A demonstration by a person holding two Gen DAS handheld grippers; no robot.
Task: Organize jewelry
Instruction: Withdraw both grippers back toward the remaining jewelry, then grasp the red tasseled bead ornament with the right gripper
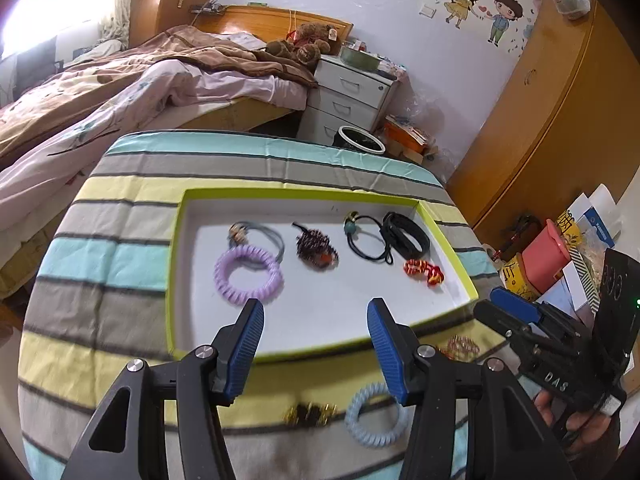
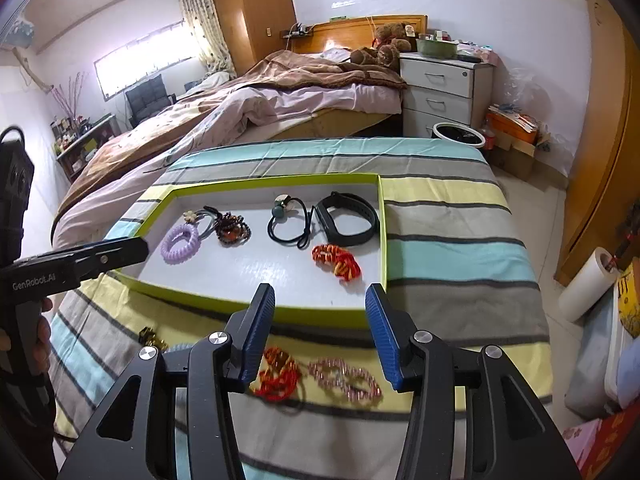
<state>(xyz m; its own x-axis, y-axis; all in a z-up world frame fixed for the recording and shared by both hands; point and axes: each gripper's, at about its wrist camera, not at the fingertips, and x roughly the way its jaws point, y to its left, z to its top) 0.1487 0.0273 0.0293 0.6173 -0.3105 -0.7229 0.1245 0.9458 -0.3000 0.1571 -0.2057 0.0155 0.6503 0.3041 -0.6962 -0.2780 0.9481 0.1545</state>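
We are holding the left gripper (image 1: 316, 344) with its blue-padded jaws spread wide and empty, low in the left wrist view, hovering over the striped cloth (image 1: 120, 264) so that the pale blue spiral hair tie (image 1: 374, 416) and the small gold-and-dark clip (image 1: 310, 414) are lying just beneath it, within easy reach. We are keeping the right gripper (image 2: 320, 336) released too, with nothing between its jaws, poised above the red-and-orange braided cord bracelet (image 2: 278, 376) and the pink beaded bracelet (image 2: 346, 380) at the bottom centre of the right wrist view; these four pieces are waiting outside the tray, presumably because they are next to go in. In the middle of both views the shallow white tray with a lime-green rim (image 1: 178, 240) is already keeping sorted pieces apart: a lilac spiral hair tie (image 1: 247, 274), a dark beaded ornament (image 1: 316, 248), a black elastic with a green bead (image 1: 362, 236), a black watch band (image 1: 404, 234) and a red-and-yellow knotted cord (image 1: 424, 272). We are leaving the near half of the tray bare, likely for the rest.
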